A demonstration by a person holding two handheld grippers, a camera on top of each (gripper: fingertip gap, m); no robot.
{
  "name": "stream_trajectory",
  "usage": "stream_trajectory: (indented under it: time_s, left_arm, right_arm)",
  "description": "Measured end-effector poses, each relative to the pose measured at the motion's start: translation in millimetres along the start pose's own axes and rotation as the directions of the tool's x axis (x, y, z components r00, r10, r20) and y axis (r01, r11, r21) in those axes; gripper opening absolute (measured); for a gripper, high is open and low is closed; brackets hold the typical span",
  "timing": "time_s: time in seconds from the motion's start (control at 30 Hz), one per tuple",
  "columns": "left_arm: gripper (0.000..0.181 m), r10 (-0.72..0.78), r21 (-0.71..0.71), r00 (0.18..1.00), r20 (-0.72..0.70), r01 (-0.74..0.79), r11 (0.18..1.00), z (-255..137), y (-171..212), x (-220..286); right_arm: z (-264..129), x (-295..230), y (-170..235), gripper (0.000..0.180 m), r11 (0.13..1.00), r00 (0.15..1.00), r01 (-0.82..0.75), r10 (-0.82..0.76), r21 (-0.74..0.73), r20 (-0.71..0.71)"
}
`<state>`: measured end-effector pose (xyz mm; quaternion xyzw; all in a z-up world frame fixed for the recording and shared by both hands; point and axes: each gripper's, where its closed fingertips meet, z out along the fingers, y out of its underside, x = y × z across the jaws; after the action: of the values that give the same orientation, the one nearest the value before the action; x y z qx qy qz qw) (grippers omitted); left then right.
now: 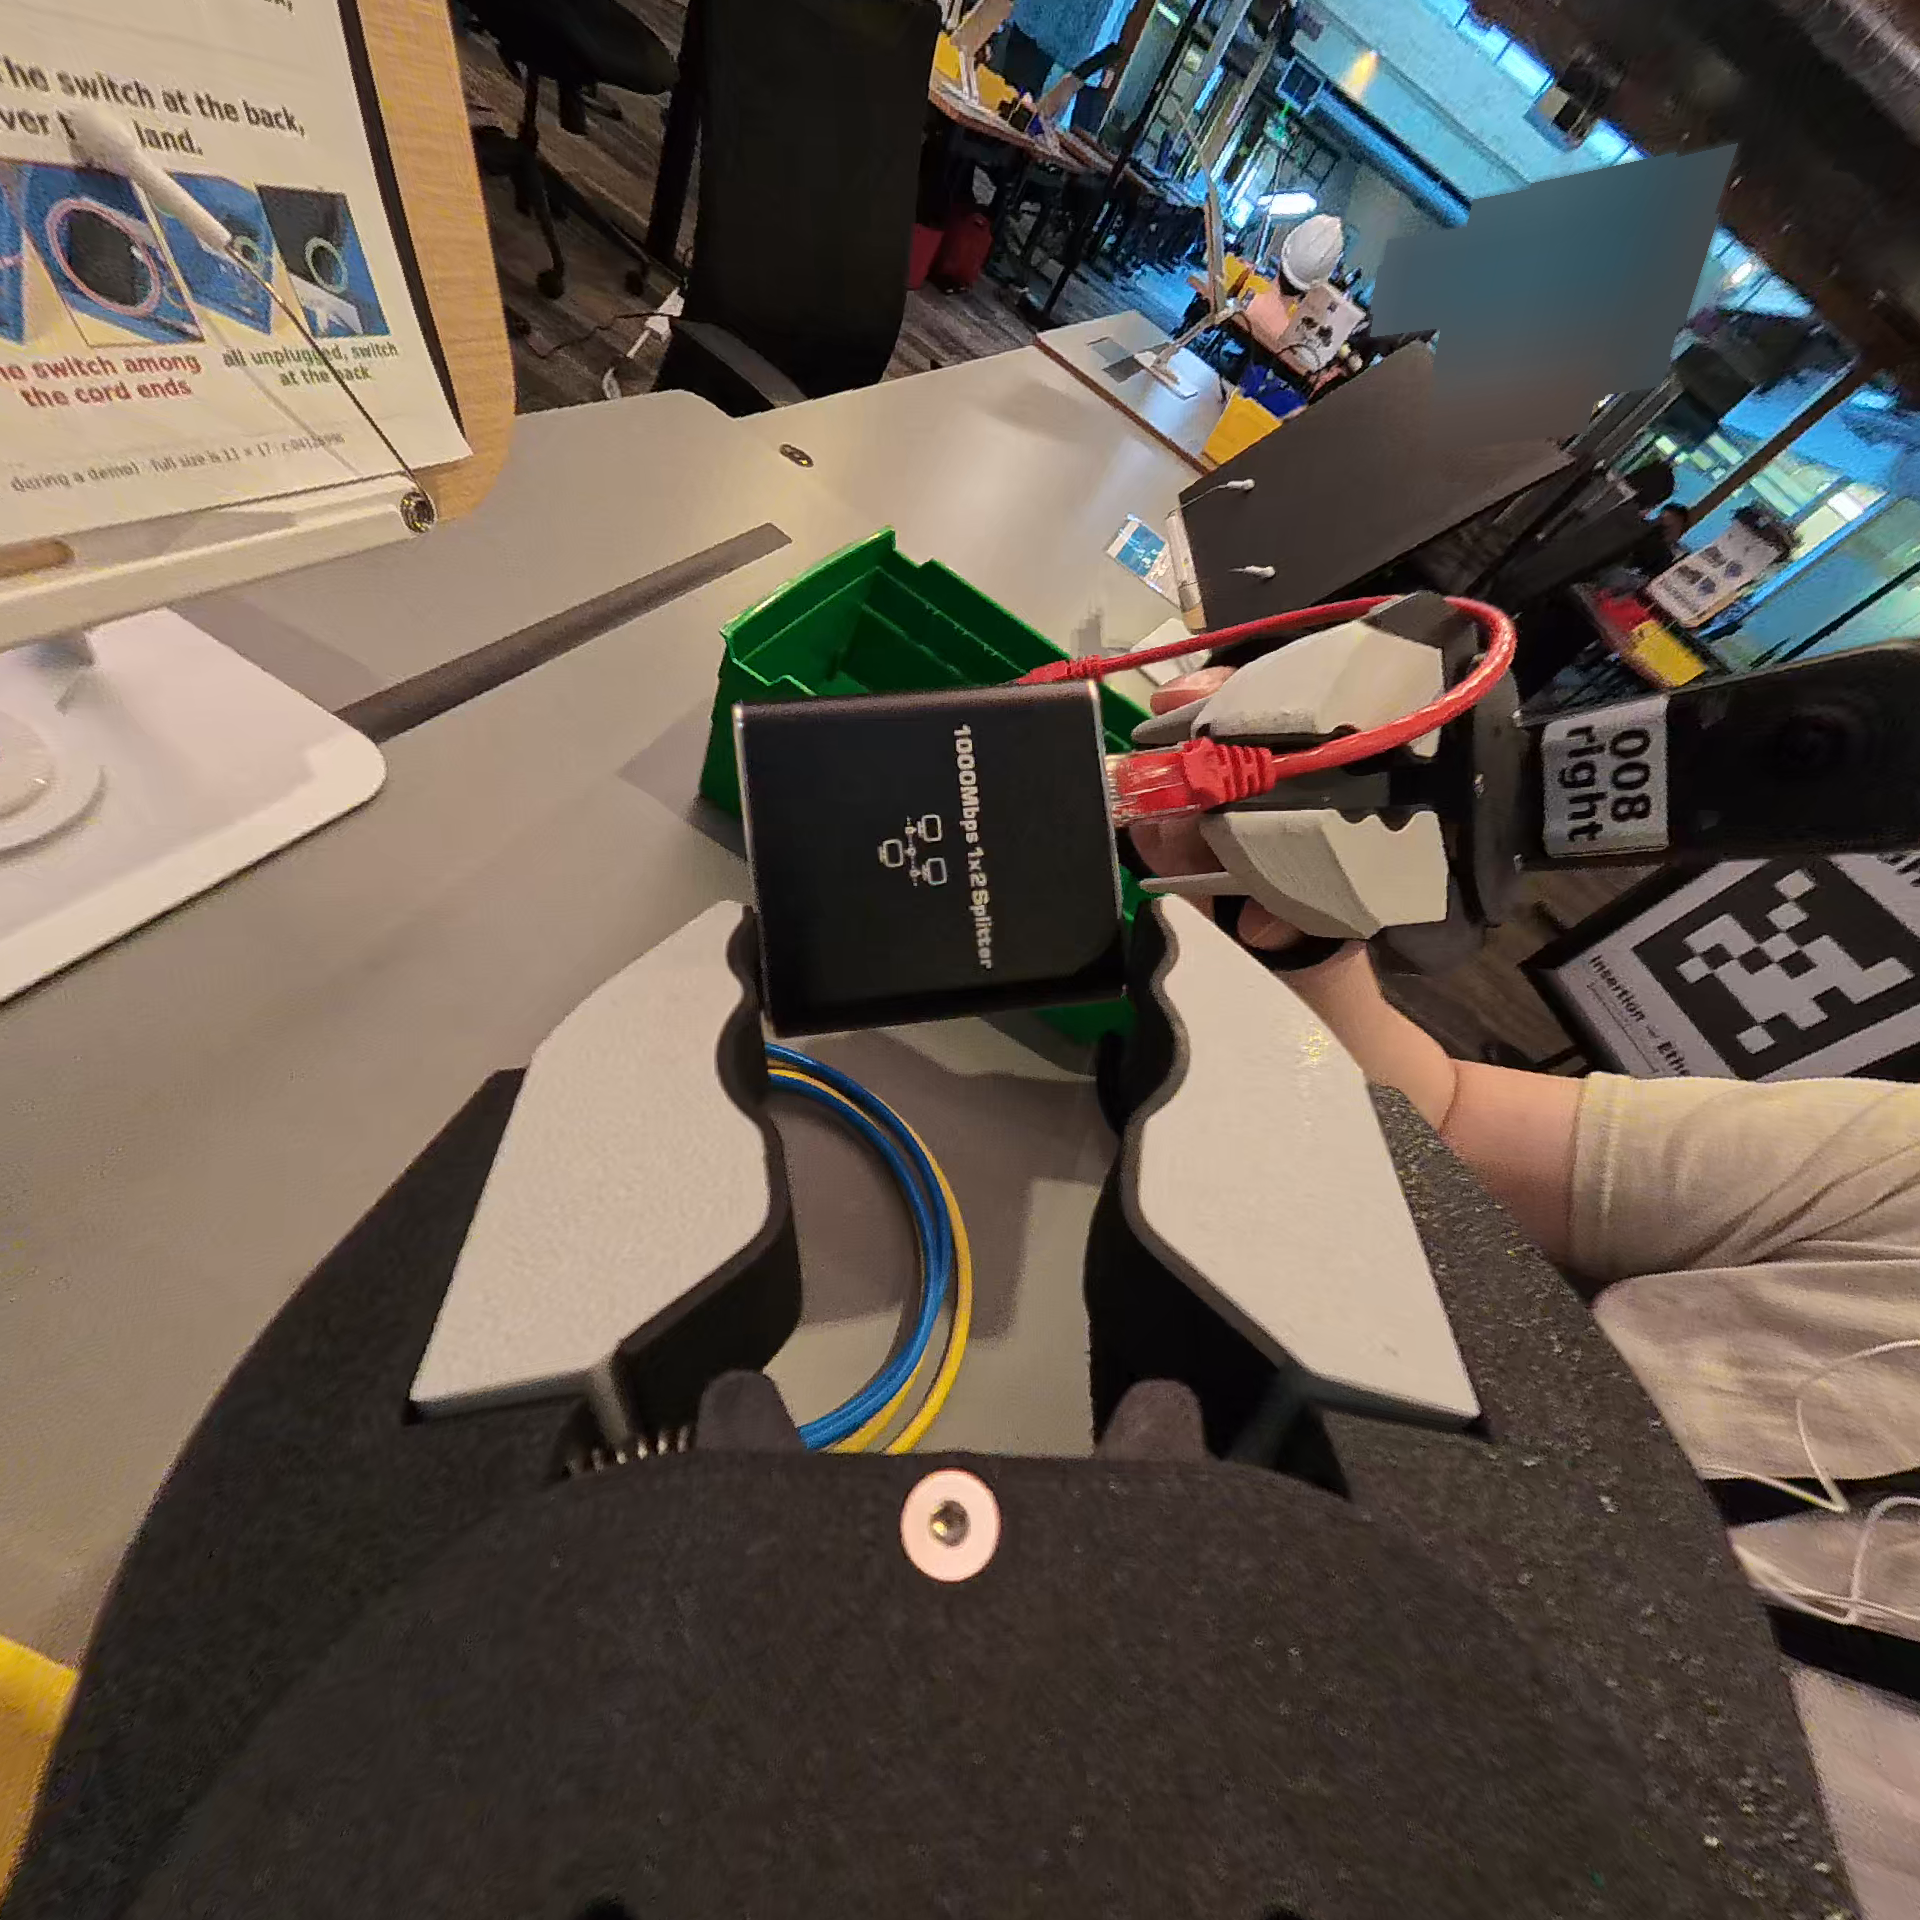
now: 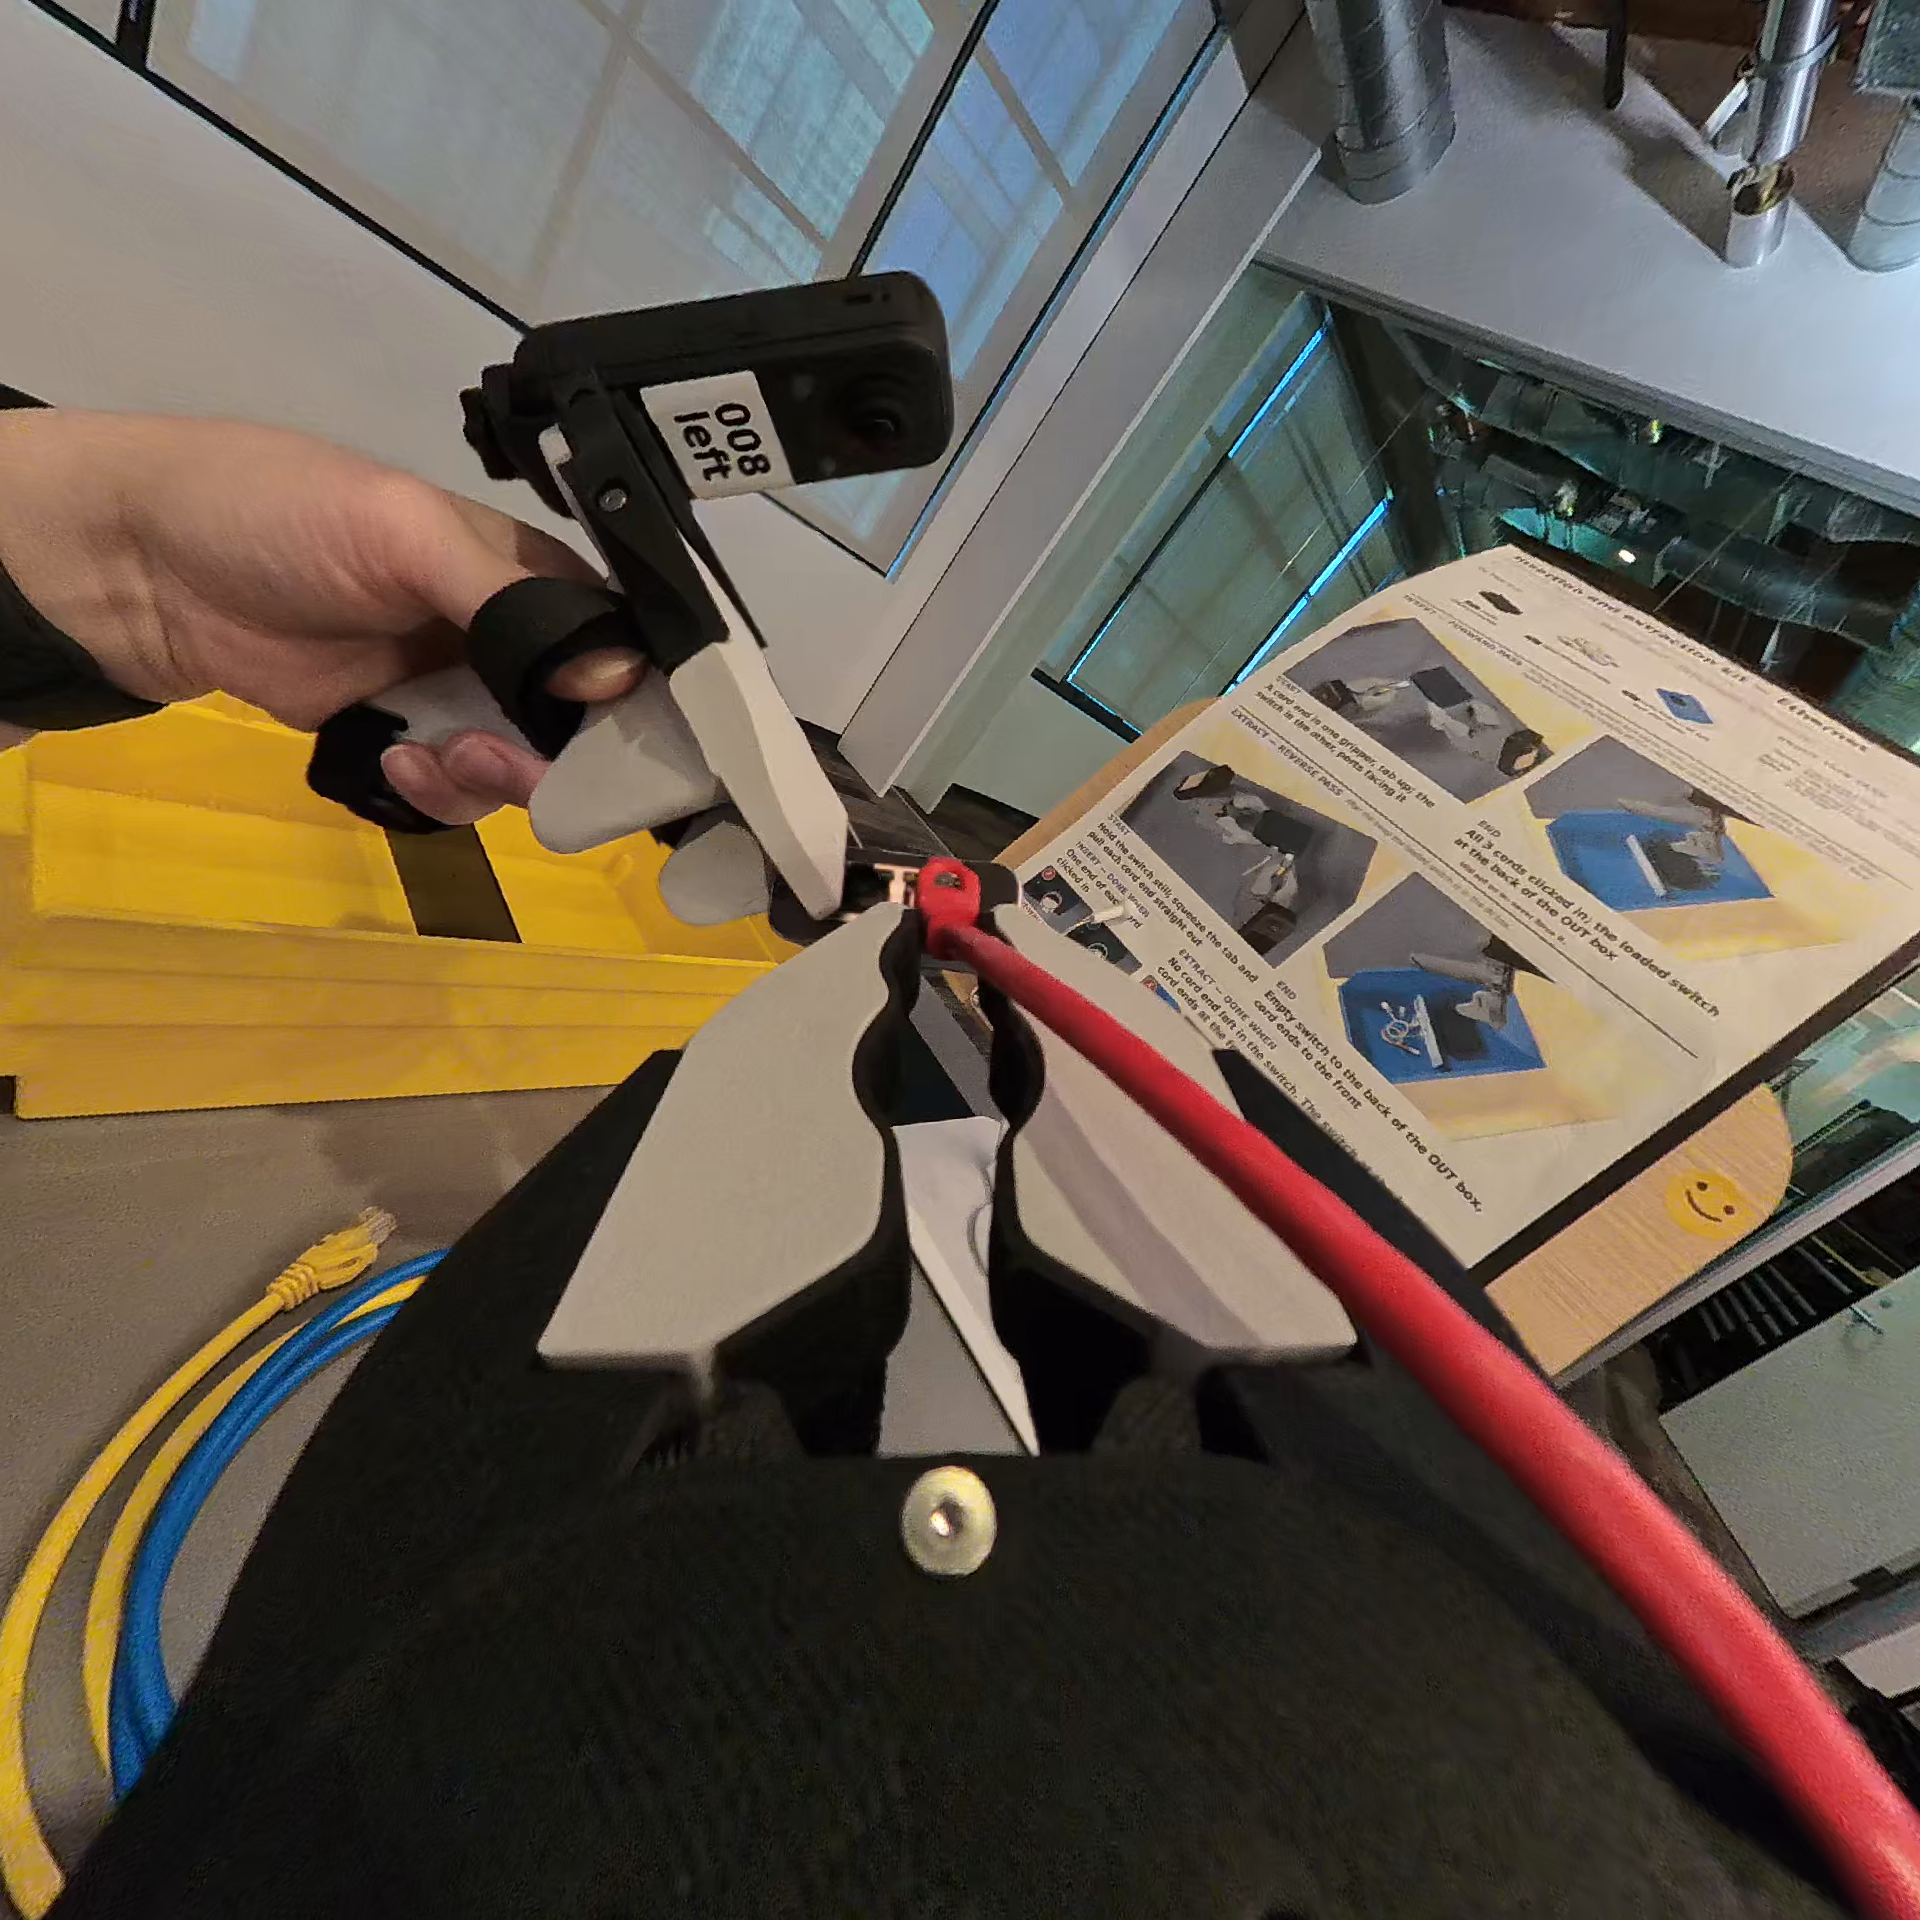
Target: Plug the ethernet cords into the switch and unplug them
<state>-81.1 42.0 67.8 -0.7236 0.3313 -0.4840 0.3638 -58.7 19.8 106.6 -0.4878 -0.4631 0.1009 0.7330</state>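
Switch (image 1: pixel 925 852): black box, clamped in left claw (image 1: pixel 940 977), raised above counter (image 1: pixel 312 1039), ports turned toward right claw (image 1: pixel 1174 795). Right claw: pinched on red cord (image 1: pixel 1195 779) plug at switch's port side. Blue and yellow cords (image 1: pixel 935 1247): below switch, likely awaiting turn.

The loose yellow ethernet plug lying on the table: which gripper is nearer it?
Left, probably. The yellow plug lies below the left gripper, which holds the black switch box; the right gripper clamps the red plug beyond it.

Black switch (image 1: pixel 925 852), red cord (image 1: pixel 1351 748), green bin (image 1: pixel 831 634), possibly blue-yellow cords (image 1: pixel 914 1247).
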Motion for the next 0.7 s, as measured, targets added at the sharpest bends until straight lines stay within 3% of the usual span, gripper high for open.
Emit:
stream_trajectory:
  time_s: [0.33,0.7]
  left_arm:
    - [0.067,0.166,0.010,0.978,0.129,-0.169,0.986,-8.1,-9.7,10.9]
    - [0.067,0.266,0.244,0.963,0.034,-0.266,0.933,-4.0,-37.0,40.3]
  right_arm:
    - [-1.7,-1.5,-12.6,0.011,0.998,1.000,-0.006,0.008,0.062,-0.029]
    - [-18.2,9.3,-39.3,0.011,0.981,0.994,0.020,0.002,0.193,-0.113]
